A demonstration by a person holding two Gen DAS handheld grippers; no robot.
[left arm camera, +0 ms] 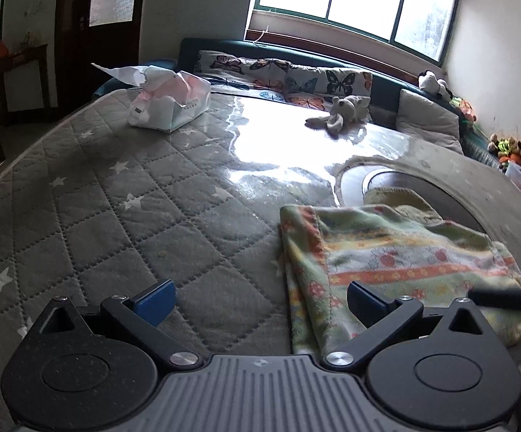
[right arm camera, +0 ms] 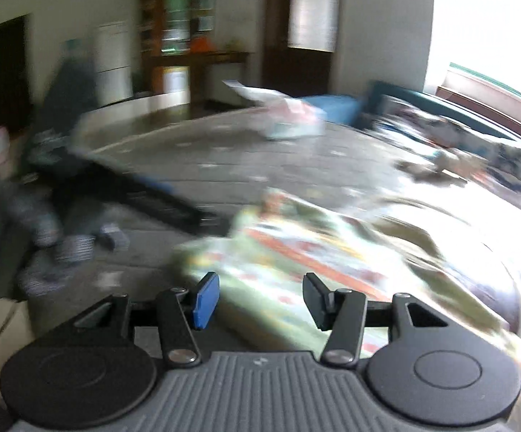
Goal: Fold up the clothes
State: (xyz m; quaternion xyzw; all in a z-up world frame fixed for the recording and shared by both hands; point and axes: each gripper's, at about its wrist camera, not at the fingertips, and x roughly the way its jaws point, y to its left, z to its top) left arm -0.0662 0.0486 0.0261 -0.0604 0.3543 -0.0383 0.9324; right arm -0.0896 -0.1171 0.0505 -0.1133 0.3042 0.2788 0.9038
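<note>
Towel [left arm camera: 397,262] on table [left arm camera: 116,194] front-right, tissue pack [left arm camera: 170,102] far left, cushions [left arm camera: 289,79] behind.

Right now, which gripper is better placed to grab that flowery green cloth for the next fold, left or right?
Probably the right gripper: its open jaws sit directly over the cloth, though that view is blurred. The left gripper is also open, but centred on bare quilted mat, with only its right finger above the cloth's edge.

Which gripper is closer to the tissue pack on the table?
Left. The left gripper hangs over the quilted cloth facing the tissue pack; the right gripper is over the towel, farther off.
</note>
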